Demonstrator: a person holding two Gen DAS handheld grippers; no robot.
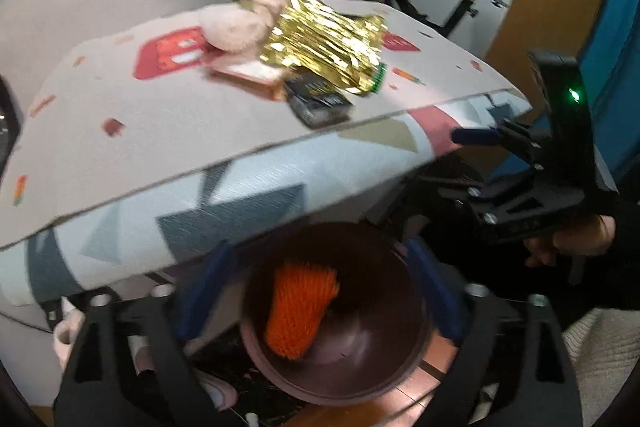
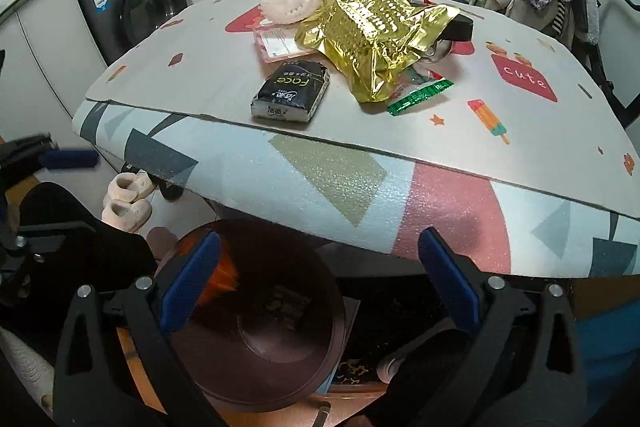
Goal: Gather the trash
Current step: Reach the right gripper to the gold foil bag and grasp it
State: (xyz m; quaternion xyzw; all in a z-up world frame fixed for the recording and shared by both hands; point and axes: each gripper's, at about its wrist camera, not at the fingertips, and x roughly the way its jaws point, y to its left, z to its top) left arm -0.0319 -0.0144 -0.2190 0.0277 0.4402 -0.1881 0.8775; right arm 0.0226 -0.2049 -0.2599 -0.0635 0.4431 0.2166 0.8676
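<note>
Hovering tilted down over bin [image 1: 336,327] | left tongs [image 1: 316,291] agape, empty | right tongs [image 2: 320,279] agape, empty

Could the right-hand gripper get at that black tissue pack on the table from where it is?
Probably yes. The right gripper is open and empty, and the black tissue pack lies uncovered near the table's front edge, beside the gold wrapper.

Gold wrapper [image 2: 372,39] — crinkled, glossy foil. Table cover [image 2: 340,183] — matt, pebbled foam. Bin [image 2: 260,339]: smooth brown plastic with a dull sheen. Orange net [image 1: 298,311]: ribbed foam mesh. Black tissue pack [image 2: 291,90]: shiny plastic film.
</note>
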